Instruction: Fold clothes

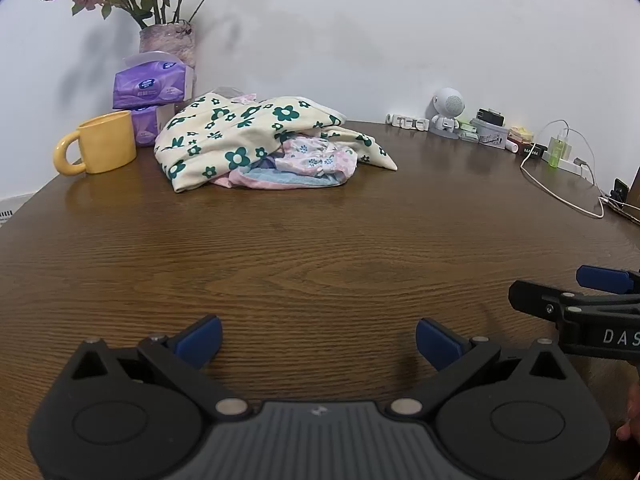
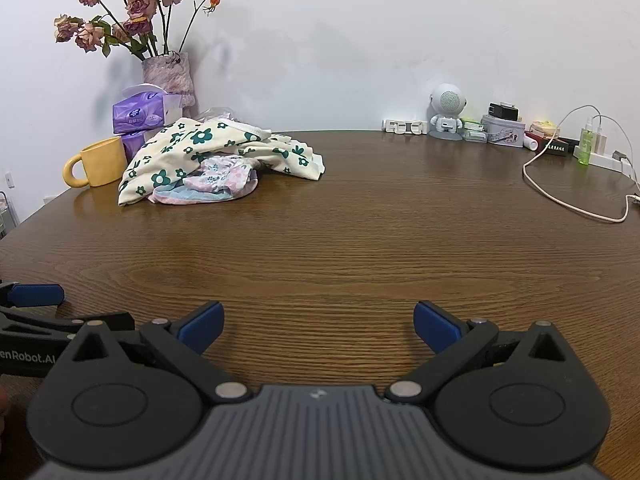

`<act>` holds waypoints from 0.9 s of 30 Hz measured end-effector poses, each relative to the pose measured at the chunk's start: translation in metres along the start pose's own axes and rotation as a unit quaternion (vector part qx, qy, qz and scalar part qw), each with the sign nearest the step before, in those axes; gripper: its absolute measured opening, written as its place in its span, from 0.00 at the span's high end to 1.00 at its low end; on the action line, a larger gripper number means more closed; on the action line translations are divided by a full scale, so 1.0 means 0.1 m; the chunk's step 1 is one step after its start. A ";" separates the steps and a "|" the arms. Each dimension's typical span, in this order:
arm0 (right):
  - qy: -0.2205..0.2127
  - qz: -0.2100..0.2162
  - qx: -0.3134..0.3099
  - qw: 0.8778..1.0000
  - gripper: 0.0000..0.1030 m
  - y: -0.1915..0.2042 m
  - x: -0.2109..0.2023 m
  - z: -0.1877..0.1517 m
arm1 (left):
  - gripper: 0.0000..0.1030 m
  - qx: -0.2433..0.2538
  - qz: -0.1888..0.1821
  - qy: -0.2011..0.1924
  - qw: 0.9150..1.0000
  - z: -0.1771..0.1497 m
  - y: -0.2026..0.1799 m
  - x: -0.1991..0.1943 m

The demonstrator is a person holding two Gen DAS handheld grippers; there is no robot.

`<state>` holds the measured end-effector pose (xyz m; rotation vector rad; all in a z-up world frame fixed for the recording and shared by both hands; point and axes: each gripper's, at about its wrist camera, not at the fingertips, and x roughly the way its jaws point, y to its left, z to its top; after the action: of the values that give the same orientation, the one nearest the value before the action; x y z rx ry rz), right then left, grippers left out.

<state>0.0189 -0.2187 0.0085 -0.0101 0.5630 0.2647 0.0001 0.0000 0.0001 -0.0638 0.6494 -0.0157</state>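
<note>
- Cream cotton garment printed with dark green flowers (image 1: 240,136), heaped over a pink and pale-blue floral cloth (image 1: 304,168), lies crumpled at the far left of the brown wood-grain table (image 1: 320,264); nothing is folded yet, and bare tabletop separates the heap from both tools.
- Left gripper (image 1: 319,338) and right gripper (image 2: 319,326) (black bodies, blue pads) hover side by side over the near edge, jaws spread wide and empty; neither touches cloth.
- Risk of a mixed grab: the two fabrics overlap, so a pinch into the middle of the heap would likely lift both layers at once and leave a tangle in place of a single garment.
- Risk of knocking neighbours: the yellow ceramic mug (image 1: 100,144) stands just beside the heap, with the purple tissue packs (image 1: 150,88) and the lilac vase of dried roses (image 1: 168,46) close behind it; a garment dragged leftward or swung up could tip the mug or the vase.
- Risk of collision between tools: they sit close together, so converging on one corner could make them clash.
- Risk of a snag (minor): the white charging cable (image 2: 560,196) trails across the table's right side, where a spread garment might catch it.
</note>
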 end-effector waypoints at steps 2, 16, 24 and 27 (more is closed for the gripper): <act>0.000 0.000 0.000 1.000 0.00 0.00 0.00 0.00 | 0.00 0.000 0.000 0.000 1.000 0.00 0.00 0.00; 0.000 0.000 0.000 1.000 0.00 -0.02 -0.02 0.04 | 0.00 0.003 0.003 0.000 1.000 0.00 0.00 0.00; -0.001 0.000 -0.001 1.000 0.00 0.00 -0.01 0.02 | 0.00 0.002 0.003 0.001 1.000 0.01 0.00 0.00; 0.000 0.000 -0.001 1.000 0.00 0.00 -0.01 0.02 | 0.00 0.002 0.003 0.001 1.000 0.01 0.00 0.00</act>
<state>0.0191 -0.2190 0.0103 -0.0113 0.5620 0.2651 0.0007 0.0001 0.0010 -0.0587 0.6517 -0.0117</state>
